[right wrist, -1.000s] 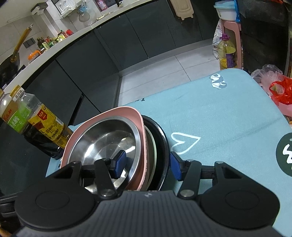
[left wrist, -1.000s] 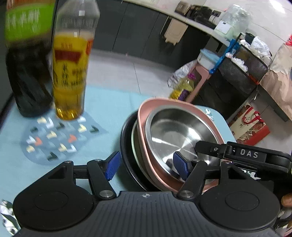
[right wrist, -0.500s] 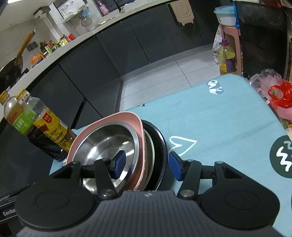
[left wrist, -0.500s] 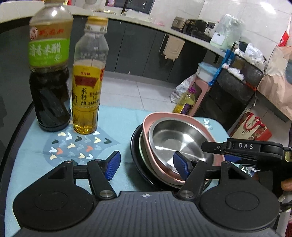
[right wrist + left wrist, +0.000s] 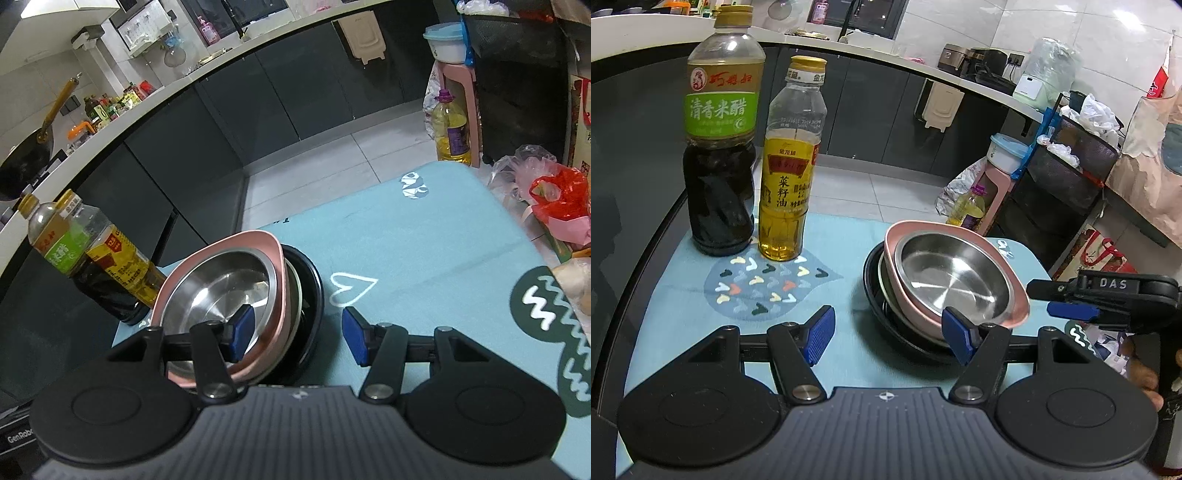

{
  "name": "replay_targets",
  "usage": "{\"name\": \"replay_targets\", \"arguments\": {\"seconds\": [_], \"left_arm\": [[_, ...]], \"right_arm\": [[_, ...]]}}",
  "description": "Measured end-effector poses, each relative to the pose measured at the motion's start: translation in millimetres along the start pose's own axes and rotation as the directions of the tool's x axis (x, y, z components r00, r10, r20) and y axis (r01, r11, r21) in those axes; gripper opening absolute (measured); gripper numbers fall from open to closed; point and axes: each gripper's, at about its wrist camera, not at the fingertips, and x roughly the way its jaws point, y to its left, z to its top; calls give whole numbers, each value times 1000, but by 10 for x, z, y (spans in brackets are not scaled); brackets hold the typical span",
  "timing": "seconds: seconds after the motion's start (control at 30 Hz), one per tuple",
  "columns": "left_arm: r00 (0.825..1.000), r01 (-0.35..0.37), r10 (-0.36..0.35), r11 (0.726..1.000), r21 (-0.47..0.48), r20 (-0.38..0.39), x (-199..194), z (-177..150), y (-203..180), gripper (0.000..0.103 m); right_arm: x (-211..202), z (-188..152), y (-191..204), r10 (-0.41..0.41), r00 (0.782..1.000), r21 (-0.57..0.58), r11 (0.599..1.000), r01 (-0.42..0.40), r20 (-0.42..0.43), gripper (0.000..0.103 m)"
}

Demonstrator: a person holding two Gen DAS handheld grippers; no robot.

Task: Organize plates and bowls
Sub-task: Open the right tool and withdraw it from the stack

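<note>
A stack stands on the light blue mat (image 5: 849,236): a steel bowl (image 5: 953,277) inside a pink dish (image 5: 1015,291), over a pale plate and a black plate (image 5: 875,295). My left gripper (image 5: 888,338) is open and empty, just in front of the stack. The right gripper shows at the right edge (image 5: 1067,299). In the right wrist view the steel bowl (image 5: 218,291), pink dish (image 5: 277,258) and black plate (image 5: 314,291) lie ahead. My right gripper (image 5: 297,334) is open, its jaws on either side of the stack's near rim, touching nothing.
A dark vinegar bottle (image 5: 720,147) and a yellow oil bottle (image 5: 788,166) stand at the mat's far left; they also show in the right wrist view (image 5: 107,266). Plastic bags (image 5: 554,192) lie at the mat's right edge. The table edge drops to a tiled floor.
Both grippers have pulled back and risen from the stack. The stack stays in place. Both stay open.
</note>
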Motion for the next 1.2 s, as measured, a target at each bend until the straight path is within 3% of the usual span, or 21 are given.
{"name": "replay_targets", "arguments": {"seconds": [0.5, 1.2], "left_arm": [[1000, -4, 3, 1000, -25, -10, -184, -189, 33, 61], [1000, 13, -14, 1000, -23, -15, -381, -334, -47, 61]], "right_arm": [[-201, -154, -12, 9, 1000, 35, 999, -9, 2, 48], [-538, -311, 155, 16, 999, -27, 1000, -16, 32, 48]]}}
